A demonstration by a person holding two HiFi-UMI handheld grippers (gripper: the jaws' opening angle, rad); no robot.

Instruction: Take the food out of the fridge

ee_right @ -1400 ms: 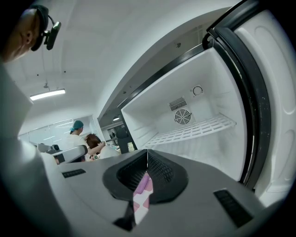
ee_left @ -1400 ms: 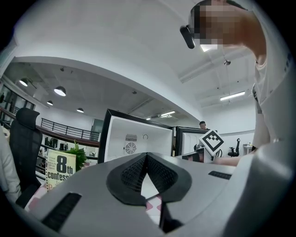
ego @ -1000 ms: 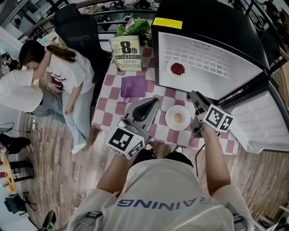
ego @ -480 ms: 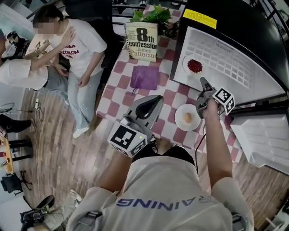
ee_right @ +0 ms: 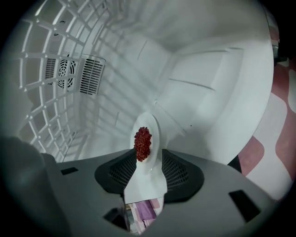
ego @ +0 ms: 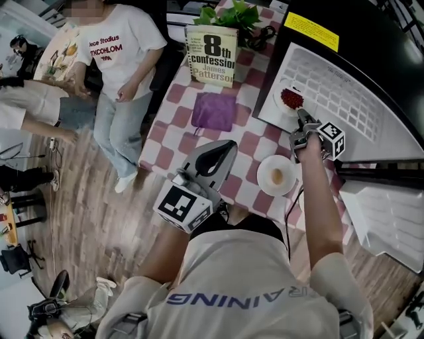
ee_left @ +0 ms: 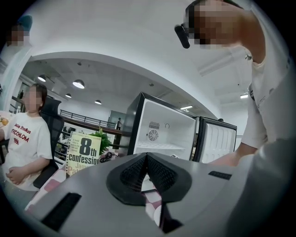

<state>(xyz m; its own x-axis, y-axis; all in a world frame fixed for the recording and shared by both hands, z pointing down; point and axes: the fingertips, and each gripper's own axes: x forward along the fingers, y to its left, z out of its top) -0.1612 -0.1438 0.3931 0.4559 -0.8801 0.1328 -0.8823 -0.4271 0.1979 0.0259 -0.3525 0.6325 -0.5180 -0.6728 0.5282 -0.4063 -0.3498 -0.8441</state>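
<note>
1. Right gripper view: right gripper [ee_right: 147,157] jaws have just been opening; they straddle the plate [ee_right: 152,132] rim, unclamped, inside the fridge [ee_right: 208,92].
2. It should close squarely, keeping the berries [ee_right: 143,142] level.
3. Left gripper [ee_left: 146,162] is closed and empty.

Two plates [ego: 289,98] [ego: 276,175], one book [ego: 212,58], one purple cloth [ego: 214,111], one plant [ego: 232,14], one fridge [ego: 371,40]

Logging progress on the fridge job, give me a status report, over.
Left tongs shut, empty. Right tongs just opened, plate of red food between them, inside fridge, not yet gripped. Nothing in the way.
</note>
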